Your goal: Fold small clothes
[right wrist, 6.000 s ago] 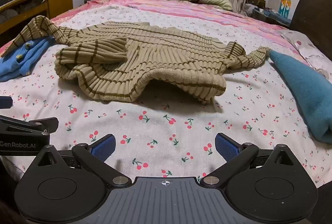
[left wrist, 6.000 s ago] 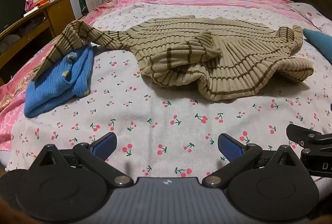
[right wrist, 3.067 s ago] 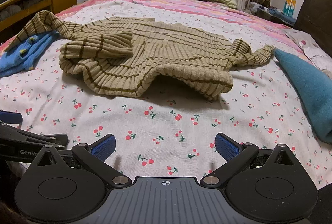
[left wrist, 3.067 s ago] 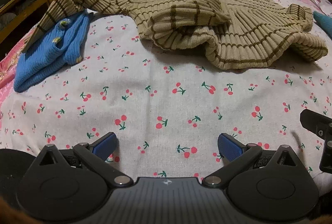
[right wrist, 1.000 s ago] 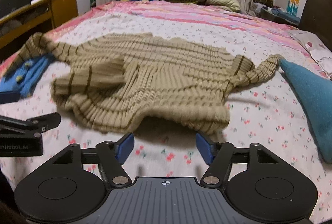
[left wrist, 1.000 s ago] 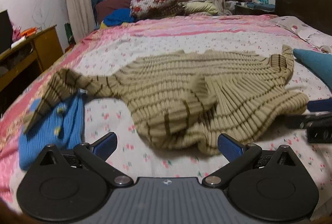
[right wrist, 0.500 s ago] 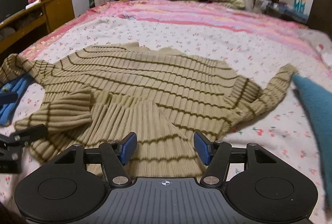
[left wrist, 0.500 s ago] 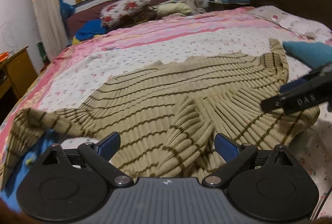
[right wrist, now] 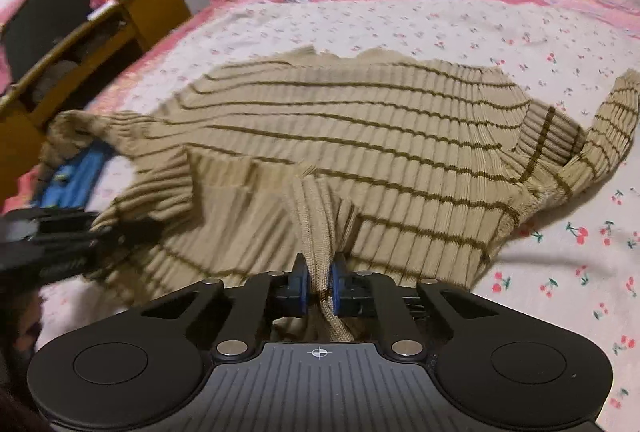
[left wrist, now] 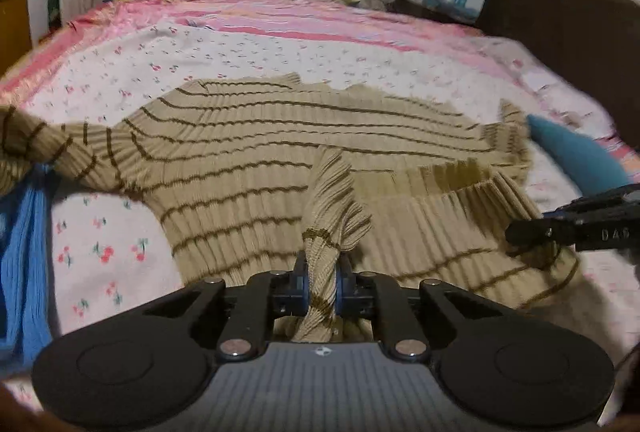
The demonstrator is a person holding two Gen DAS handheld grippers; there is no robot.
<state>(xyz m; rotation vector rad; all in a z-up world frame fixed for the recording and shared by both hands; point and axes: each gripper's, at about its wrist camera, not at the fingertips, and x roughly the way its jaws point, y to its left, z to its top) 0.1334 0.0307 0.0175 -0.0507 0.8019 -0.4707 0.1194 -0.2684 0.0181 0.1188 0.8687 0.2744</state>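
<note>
- On the bed's cherry-print sheet (left wrist: 132,71), far left: a blue knit garment (left wrist: 24,232) lies crumpled, one striped sleeve (left wrist: 32,147) of the sweater draped over its top end.
- Mid-bed: the beige striped sweater (left wrist: 248,159) lies spread crosswise, its near hem bunched and rucked up toward both tools.
- Changed in the last second: both tongs stood wide and clear of the cloth; now each has come in over the near hem and clamped a pinch of it. The reach is done and the grasp made. My reading is that the spreading or first fold can start.
- Left gripper (left wrist: 320,290): jaws closing, almost together, blue pads pressing a rolled ridge of the ribbed hem between them. The knit stands up in a peak from the pinch.
- Right gripper (right wrist: 319,288): jaws closing, also nearly together, nipping a thinner fold of hem; a tail of knit hangs out below the pads.
- Each tool shows at the edge of the other's view, so the two grips sit near each other on the same hem.
- Far right: a teal cloth (left wrist: 580,159) lies just beside the sweater's other sleeve (right wrist: 612,123), untouched.
</note>
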